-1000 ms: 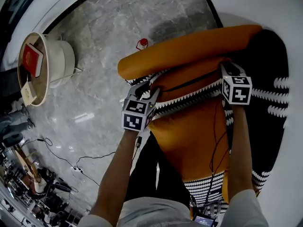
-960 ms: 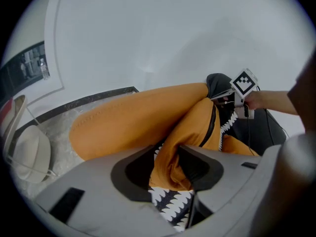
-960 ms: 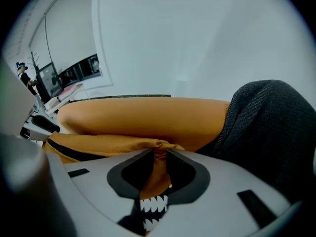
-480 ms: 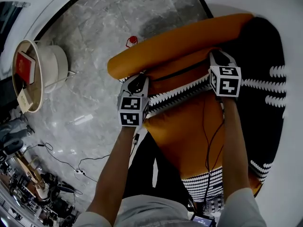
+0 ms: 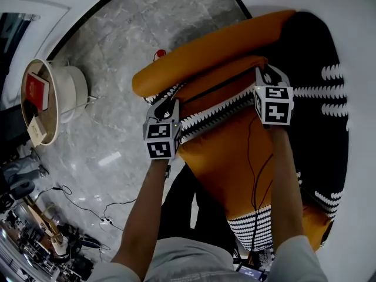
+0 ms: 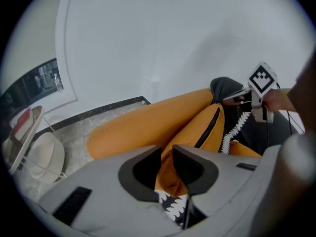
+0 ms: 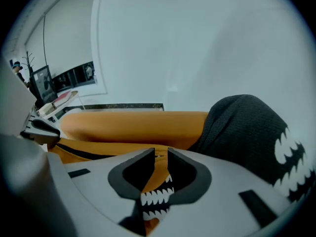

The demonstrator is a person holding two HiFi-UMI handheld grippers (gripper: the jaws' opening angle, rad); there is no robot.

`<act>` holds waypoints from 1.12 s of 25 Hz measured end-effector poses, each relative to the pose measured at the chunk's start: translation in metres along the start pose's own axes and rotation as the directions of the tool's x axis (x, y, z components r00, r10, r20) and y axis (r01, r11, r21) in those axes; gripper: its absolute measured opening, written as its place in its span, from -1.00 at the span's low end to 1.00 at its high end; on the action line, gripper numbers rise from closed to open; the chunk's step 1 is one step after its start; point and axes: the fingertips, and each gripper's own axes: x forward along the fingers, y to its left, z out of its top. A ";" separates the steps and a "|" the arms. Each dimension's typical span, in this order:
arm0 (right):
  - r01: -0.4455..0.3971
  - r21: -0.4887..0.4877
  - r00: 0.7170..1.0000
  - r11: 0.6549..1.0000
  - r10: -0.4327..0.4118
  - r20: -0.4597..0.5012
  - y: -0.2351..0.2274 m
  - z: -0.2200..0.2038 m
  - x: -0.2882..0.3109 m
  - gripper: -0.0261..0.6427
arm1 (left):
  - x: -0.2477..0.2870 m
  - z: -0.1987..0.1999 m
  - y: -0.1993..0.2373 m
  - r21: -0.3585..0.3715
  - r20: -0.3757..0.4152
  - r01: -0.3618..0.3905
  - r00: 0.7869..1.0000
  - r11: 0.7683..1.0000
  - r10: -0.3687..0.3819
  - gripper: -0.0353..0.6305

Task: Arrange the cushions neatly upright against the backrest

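Veined marble floor (image 5: 117,51), plump orange cushion (image 5: 235,151)

We see open floor (image 5: 117,69) on the left. The orange backrest (image 5: 205,51) blocks the way ahead, and the black cushion (image 5: 320,57) blocks the right.

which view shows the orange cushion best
The head view: most of the orange cushion shows, edge to edge. The left gripper view shows one corner and the zipped edge; the right gripper view only the corner in its jaws.
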 end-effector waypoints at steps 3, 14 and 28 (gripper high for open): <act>0.025 0.052 0.999 0.998 -0.026 0.026 -0.006 -0.007 -0.029 -0.73 | -0.016 0.014 -0.005 0.025 0.069 -0.024 0.997 0.999 0.022 -0.59; 0.173 0.210 0.985 0.962 -0.173 -0.017 -0.032 -0.109 -0.172 -0.73 | -0.066 0.016 -0.075 0.171 0.072 0.086 0.992 0.981 -0.100 -0.60; 0.305 0.330 0.951 0.893 -0.306 -0.050 -0.058 -0.189 -0.410 -0.91 | -0.190 0.027 -0.155 0.360 0.027 0.194 0.976 0.913 -0.218 -0.84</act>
